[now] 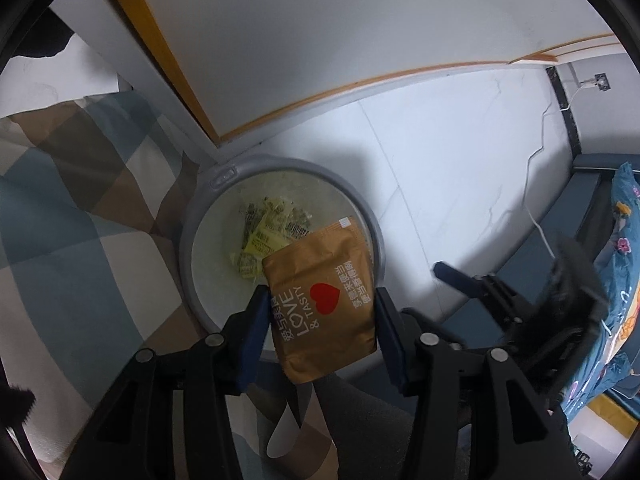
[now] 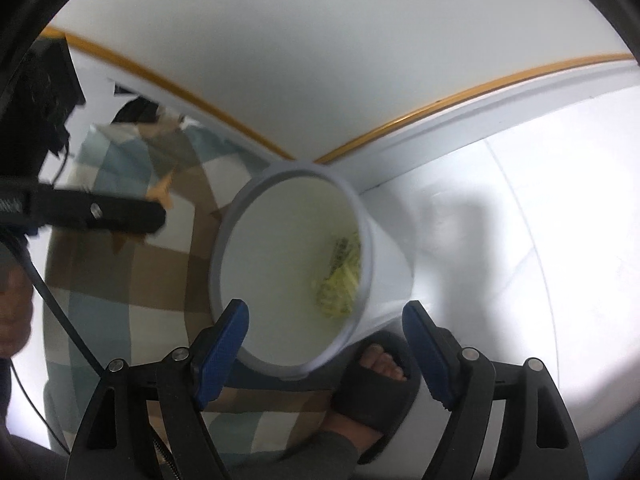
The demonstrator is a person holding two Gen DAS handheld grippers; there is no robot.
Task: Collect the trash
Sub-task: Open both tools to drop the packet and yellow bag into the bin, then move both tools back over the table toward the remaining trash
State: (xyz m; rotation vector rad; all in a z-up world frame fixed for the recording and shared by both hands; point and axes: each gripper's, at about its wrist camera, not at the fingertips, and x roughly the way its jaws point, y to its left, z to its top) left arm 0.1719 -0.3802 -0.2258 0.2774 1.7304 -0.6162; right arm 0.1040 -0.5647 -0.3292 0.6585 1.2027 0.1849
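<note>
The left gripper (image 1: 320, 316) is holding a brown foil snack packet with a red heart (image 1: 322, 300) directly above the round white waste bin with a grey rim (image 1: 280, 162). Its jaws are standing about half open, and the blue pads are sitting at the packet's two side edges; whether they are still pressing cannot be told.

The step in hand is judged to be the drop. The packet's near end is overhanging the bin's near rim, so carrying it slightly farther before release would put it wholly over the opening. Yellow-green wrappers (image 1: 266, 236) are already lying on the bin floor.

The right gripper (image 2: 326, 344) is hanging wide open and empty over the bin's near rim, just beside the left one, and is limiting room on the right.

The bin is wedged in a corner: checked bedding (image 1: 76, 248) is touching its left side, and a white panel with a wooden edge (image 1: 320, 40) is closing the far side. Open tiled floor (image 1: 460, 184) is lying to the right. A sandalled foot (image 2: 376, 384) is standing near the bin.
</note>
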